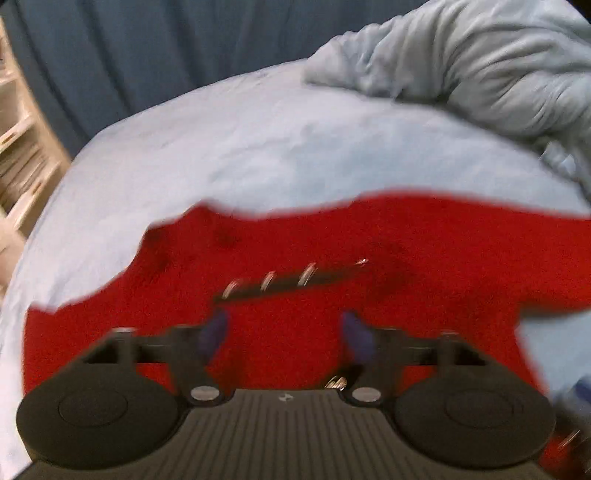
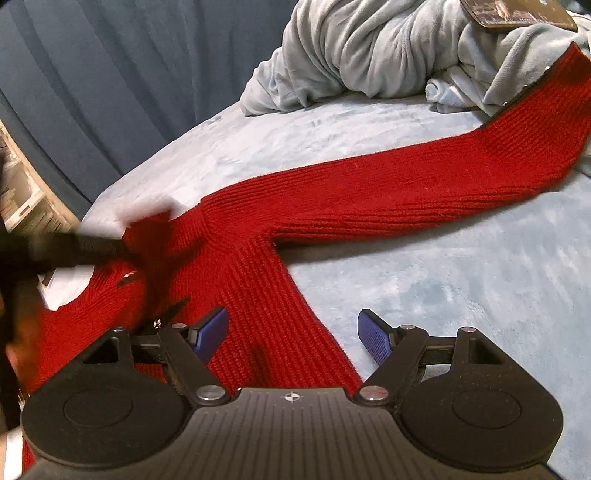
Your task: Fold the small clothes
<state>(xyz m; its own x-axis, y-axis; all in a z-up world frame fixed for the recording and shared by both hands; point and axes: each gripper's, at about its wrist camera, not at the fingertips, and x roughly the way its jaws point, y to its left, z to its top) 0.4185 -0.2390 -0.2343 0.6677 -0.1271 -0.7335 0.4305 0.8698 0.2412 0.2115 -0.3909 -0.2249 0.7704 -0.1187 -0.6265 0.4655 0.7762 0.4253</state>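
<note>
A red ribbed knit sweater (image 2: 258,280) lies spread on a pale blue bed cover (image 2: 443,277). One long sleeve (image 2: 424,184) stretches to the upper right onto a bunched blanket. In the left wrist view the sweater (image 1: 406,251) fills the middle, with a dark slit and metal rings (image 1: 288,280) just beyond the fingers. My left gripper (image 1: 285,332) hovers open over the red knit, nothing pinched between its blue pads. My right gripper (image 2: 293,334) stands open above the sweater's body near its right edge. The left gripper shows as a dark blur (image 2: 74,247) by the sweater's collar area.
A crumpled grey-blue blanket (image 2: 369,48) is heaped at the back of the bed, with a dark flat object (image 2: 517,13) on top. A dark blue curtain (image 2: 110,74) hangs behind. Pale shelves (image 1: 18,147) stand to the left past the bed's edge.
</note>
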